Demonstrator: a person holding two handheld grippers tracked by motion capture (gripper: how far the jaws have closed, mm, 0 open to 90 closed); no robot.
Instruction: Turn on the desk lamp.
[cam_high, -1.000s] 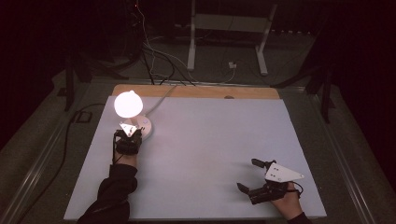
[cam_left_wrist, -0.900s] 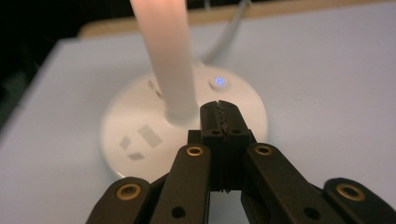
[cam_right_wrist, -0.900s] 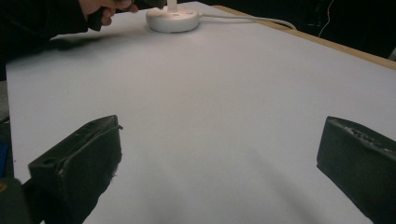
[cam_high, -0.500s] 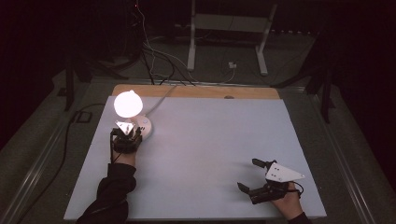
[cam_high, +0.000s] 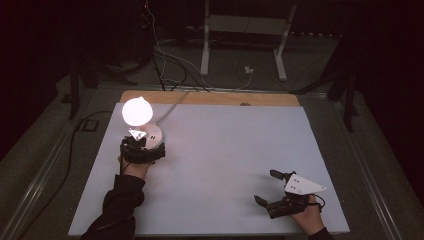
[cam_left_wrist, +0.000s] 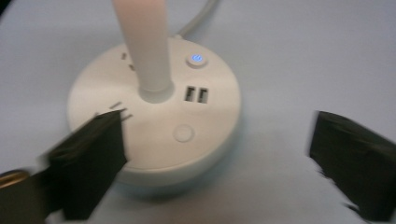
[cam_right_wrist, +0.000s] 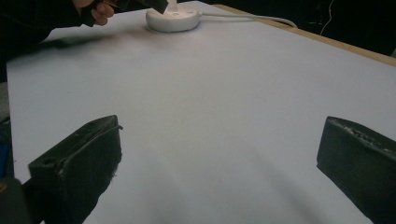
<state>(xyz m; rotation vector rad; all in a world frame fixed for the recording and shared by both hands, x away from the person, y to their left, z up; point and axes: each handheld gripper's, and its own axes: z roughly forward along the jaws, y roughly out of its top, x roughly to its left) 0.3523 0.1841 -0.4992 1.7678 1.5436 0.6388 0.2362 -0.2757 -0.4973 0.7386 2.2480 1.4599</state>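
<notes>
At the far left of the white table (cam_high: 225, 165), your lamp (cam_high: 142, 131) stands on its round white base (cam_left_wrist: 154, 119), with the lit globe-shaped head (cam_high: 137, 111) glowing above it. No brand or readable writing shows on it. From the left gripper view you get the base top close up: a small round button with a blue lit power symbol (cam_left_wrist: 196, 59), 2 USB ports (cam_left_wrist: 196, 94) side by side, a plain round button (cam_left_wrist: 183, 133) nearer to you, and socket slots at the left edge. The white stem (cam_left_wrist: 147, 46) rises upright from the middle of the base, so the lamp's long axis is vertical; its white cord (cam_high: 172, 102) leaves the far side of the base and runs off over the wooden far edge of the table.

Your left gripper (cam_high: 142, 150) sits just on the near side of the base. Its jaws have just been opening and now stand wide apart, 1 over the left rim of the base, the other over bare table to the right; nothing is clamped.

Your right gripper (cam_high: 270, 192) rests well apart from the lamp, at the near right of the table, jaws apart with bare table between them. Its view shows the base (cam_right_wrist: 172, 18) and your left hand (cam_right_wrist: 100, 11) far off.
</notes>
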